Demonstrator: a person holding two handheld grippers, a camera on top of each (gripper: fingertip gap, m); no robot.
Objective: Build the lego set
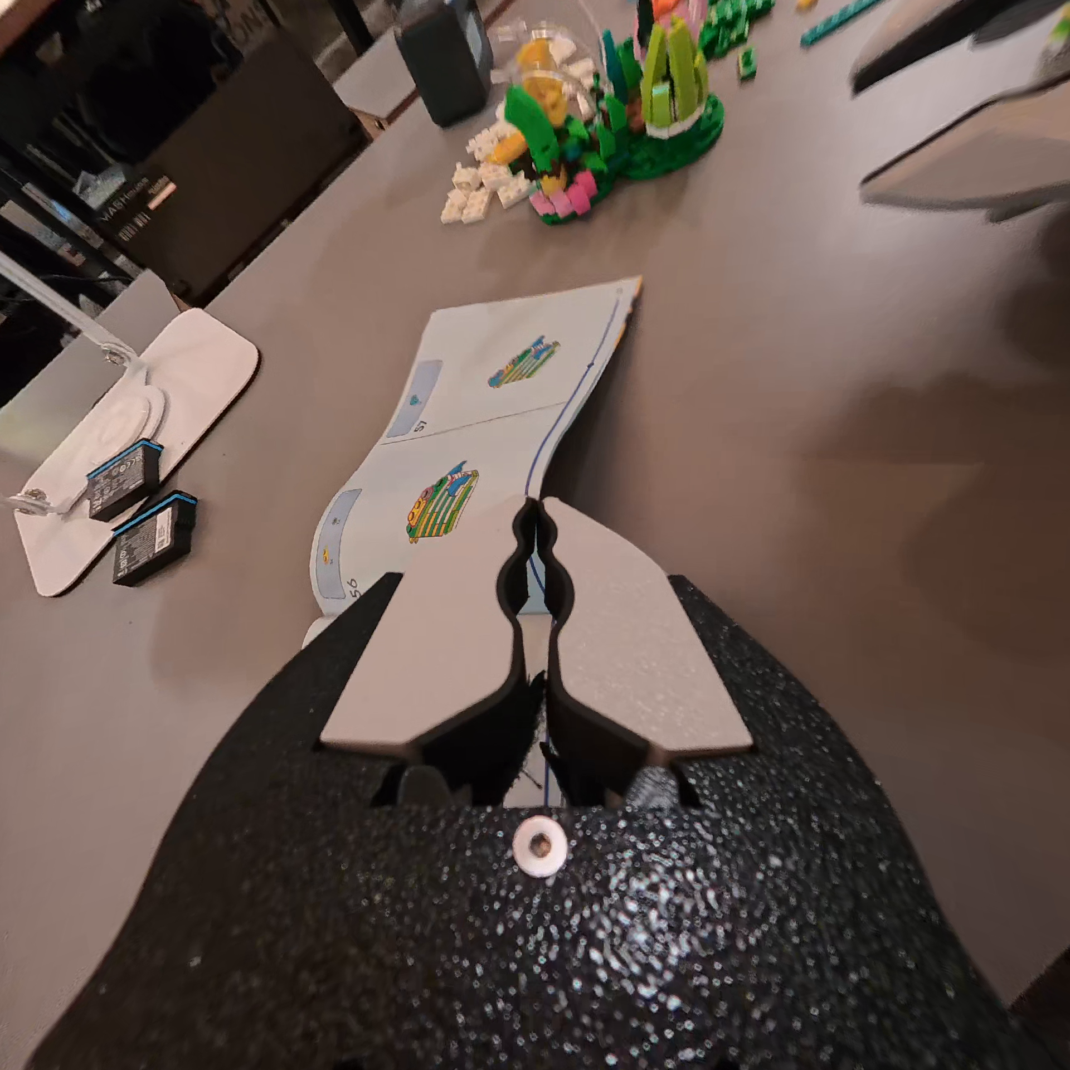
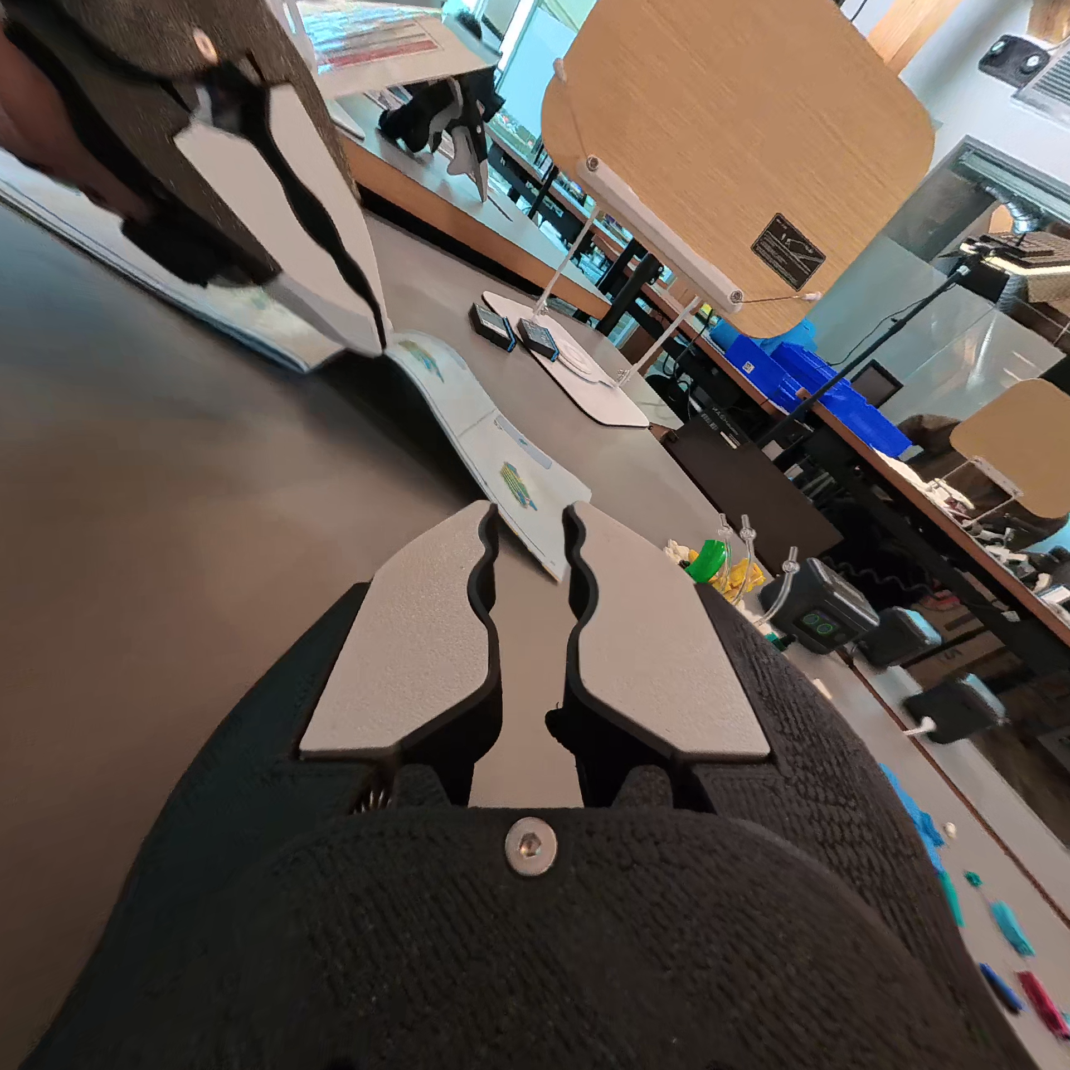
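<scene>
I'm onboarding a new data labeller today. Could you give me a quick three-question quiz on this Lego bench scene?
1. True or false: the left gripper has its jaws closed on a page of the instruction booklet.
2. Which gripper holds nothing? A) left B) right C) neither
3. Fill in: the two black batteries lie beside the booklet, one on the white ____, one on the table.

Key:
1. True; the page lifts up to the jaws in the right wrist view.
2. B; the right gripper is open and empty.
3. Base plate.
</scene>
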